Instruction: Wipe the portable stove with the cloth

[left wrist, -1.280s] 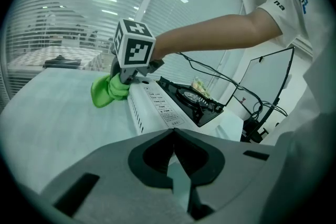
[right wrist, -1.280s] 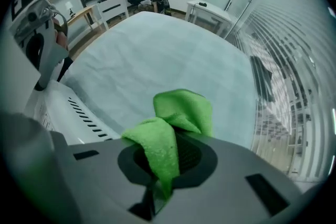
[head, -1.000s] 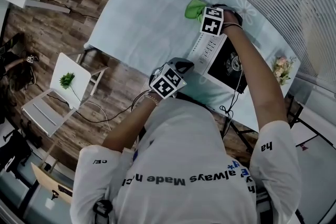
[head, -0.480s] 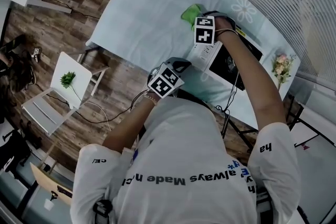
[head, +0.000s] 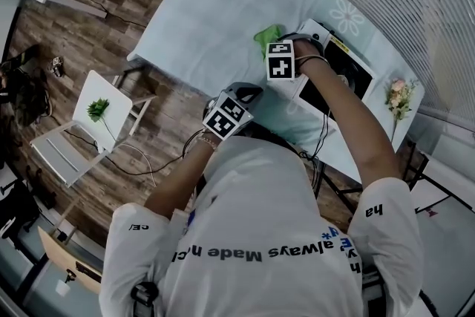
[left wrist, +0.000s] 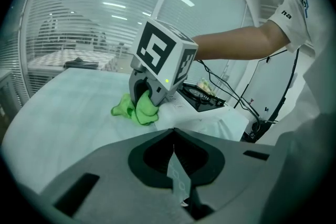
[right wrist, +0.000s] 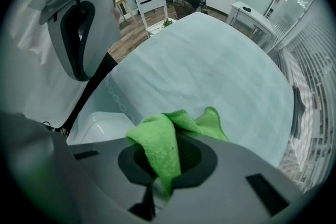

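Cloth (right wrist: 157, 139) pinched in right gripper (right wrist: 160, 165) jaws, just beside portable stove (head: 338, 78); left gripper (left wrist: 176, 165) jaws together

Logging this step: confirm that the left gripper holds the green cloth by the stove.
Wrong gripper. The right gripper holds the green cloth by the stove; the right gripper view shows its jaws shut on it. The left gripper is shut, away from the cloth.

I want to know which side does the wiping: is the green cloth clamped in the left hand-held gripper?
No, the green cloth sits pinched in the right hand-held gripper, as the right gripper view shows.
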`<state>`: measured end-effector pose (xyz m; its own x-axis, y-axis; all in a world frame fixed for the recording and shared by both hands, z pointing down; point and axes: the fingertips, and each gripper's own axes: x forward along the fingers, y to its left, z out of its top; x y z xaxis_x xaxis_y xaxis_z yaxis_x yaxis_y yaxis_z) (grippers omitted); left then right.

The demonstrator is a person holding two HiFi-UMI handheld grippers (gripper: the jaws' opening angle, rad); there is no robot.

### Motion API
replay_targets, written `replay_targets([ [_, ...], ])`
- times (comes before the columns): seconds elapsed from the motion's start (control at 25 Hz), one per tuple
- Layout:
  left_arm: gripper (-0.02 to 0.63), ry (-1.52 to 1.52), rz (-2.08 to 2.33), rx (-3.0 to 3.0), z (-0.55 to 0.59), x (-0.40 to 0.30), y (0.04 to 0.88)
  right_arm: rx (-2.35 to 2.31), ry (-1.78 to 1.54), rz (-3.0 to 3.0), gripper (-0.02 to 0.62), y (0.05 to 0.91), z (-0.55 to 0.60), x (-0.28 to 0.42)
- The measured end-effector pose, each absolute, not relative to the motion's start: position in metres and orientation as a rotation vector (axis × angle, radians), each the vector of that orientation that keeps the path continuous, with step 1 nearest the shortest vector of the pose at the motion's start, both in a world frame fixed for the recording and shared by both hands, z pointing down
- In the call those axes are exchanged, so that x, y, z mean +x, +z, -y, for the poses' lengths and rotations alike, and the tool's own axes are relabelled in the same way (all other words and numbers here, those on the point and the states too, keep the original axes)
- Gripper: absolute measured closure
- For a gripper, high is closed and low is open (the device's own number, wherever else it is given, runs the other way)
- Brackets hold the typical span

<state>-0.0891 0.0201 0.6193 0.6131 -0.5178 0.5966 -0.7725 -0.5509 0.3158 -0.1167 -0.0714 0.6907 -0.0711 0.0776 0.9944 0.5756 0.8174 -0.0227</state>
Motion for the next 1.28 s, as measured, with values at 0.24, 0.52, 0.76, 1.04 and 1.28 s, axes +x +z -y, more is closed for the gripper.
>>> replay_targets([
  [0.24, 0.594, 0.612, 1.048, 2.256, -0.033, -0.105, 0.618, -0.580, -0.409, 1.614, 0.569, 0.687, 0.035, -0.121],
  [0.52, 0.594, 0.616, 1.093, 2.248, -0.039, -0.118, 0.609, -0.612, -0.376, 1.641, 0.569, 0.683, 0.000, -0.126],
  [0.76, 0.594, 0.596, 1.164, 2.250, -0.033, -0.127, 0.595, -0.409, -0.331, 1.877, 0.569, 0.644, 0.012, -0.137],
  [1.04, 0.594, 0.385, 1.312, 2.320, -0.003, -0.134, 0.529, 0.167, -0.158, 2.338, 0.569, 0.537, 0.056, -0.108],
  [1.28, 0.594, 0.226, 1.413, 2.473, 0.020, -0.115, 0.445, 0.644, -0.022, 2.592, 0.569, 0.438, 0.072, -0.038],
])
